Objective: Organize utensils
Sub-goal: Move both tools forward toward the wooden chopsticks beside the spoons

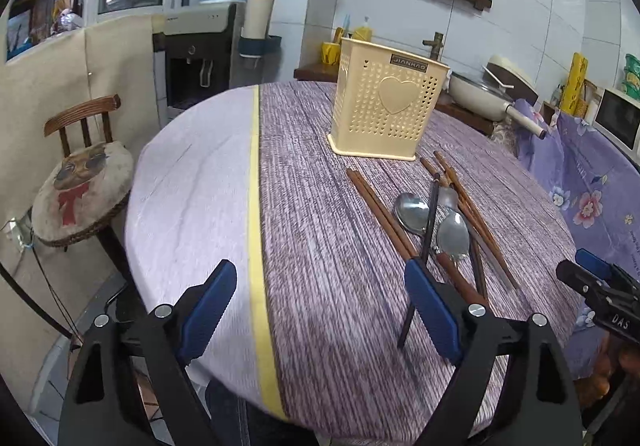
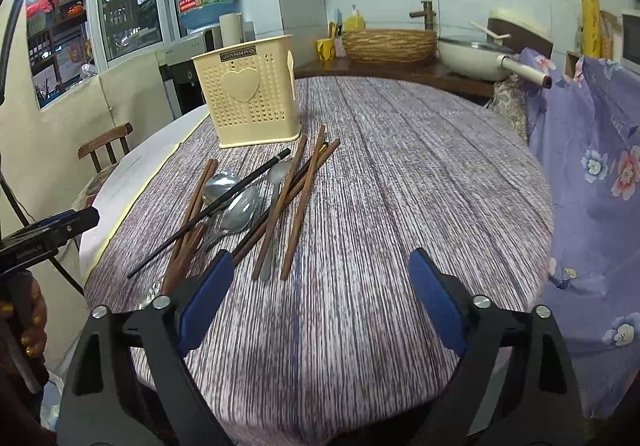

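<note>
A cream perforated utensil holder (image 1: 386, 107) with a heart on its front stands upright on the round table; it also shows in the right wrist view (image 2: 250, 91). In front of it lies a loose pile: several brown wooden chopsticks (image 2: 306, 189), a black chopstick (image 2: 224, 201) and metal spoons (image 2: 240, 211), also in the left wrist view (image 1: 452, 232). My left gripper (image 1: 320, 310) is open and empty, above the table's near edge, left of the pile. My right gripper (image 2: 320, 298) is open and empty, just in front of the pile.
The table wears a purple striped cloth (image 2: 400, 185) with a yellow band (image 1: 256, 205). A wooden chair (image 1: 86, 181) stands to the left. A water dispenser (image 1: 200, 53), a counter with a pan (image 2: 476, 53) and a floral drape (image 2: 592, 173) surround the table.
</note>
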Motion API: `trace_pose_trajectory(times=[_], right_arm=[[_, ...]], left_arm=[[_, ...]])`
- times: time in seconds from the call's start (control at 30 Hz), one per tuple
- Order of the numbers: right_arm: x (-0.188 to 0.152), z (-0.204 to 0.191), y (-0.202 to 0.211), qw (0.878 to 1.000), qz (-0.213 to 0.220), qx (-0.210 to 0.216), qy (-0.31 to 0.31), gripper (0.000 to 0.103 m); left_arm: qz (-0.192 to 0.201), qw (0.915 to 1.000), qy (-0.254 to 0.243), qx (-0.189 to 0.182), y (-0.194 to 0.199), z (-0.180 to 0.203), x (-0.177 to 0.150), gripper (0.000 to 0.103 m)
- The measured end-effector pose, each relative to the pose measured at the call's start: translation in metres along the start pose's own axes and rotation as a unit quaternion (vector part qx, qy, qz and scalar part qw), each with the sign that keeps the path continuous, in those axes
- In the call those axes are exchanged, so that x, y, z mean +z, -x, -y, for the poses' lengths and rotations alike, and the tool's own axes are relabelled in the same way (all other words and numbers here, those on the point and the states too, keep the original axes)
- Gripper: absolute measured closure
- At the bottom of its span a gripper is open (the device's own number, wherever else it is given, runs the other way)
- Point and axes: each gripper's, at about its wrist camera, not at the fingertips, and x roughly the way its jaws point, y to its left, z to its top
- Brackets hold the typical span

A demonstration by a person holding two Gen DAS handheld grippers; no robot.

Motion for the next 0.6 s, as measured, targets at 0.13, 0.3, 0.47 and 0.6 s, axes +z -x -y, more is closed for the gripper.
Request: trace_pose_trajectory(times=[0.13, 0.3, 0.47, 0.6], right_arm=[[0.031, 0.002, -0.030, 1.000, -0.015, 0.003, -0.011, 0.025], [0.060, 0.002, -0.068, 0.998, -0.053, 0.022, -0.034, 0.039], [0.070, -0.001, -0.085, 0.998, -0.059, 0.006, -0.028, 0.043], [0.065, -0.004, -0.081, 0.999, -0.050, 0.001, -0.021, 0.043]], left_arm=[[-0.028, 0.9995, 0.011, -0.011, -0.022, -0.004, 0.022, 0.021], [-0.065, 0.9977, 0.012, -0.017, -0.047, -0.003, 0.041, 0.036], [-0.101, 0.9944, 0.005, -0.031, -0.071, 0.006, 0.049, 0.046], [-0.119, 0.9924, -0.012, -0.030, -0.090, 0.018, 0.052, 0.049]])
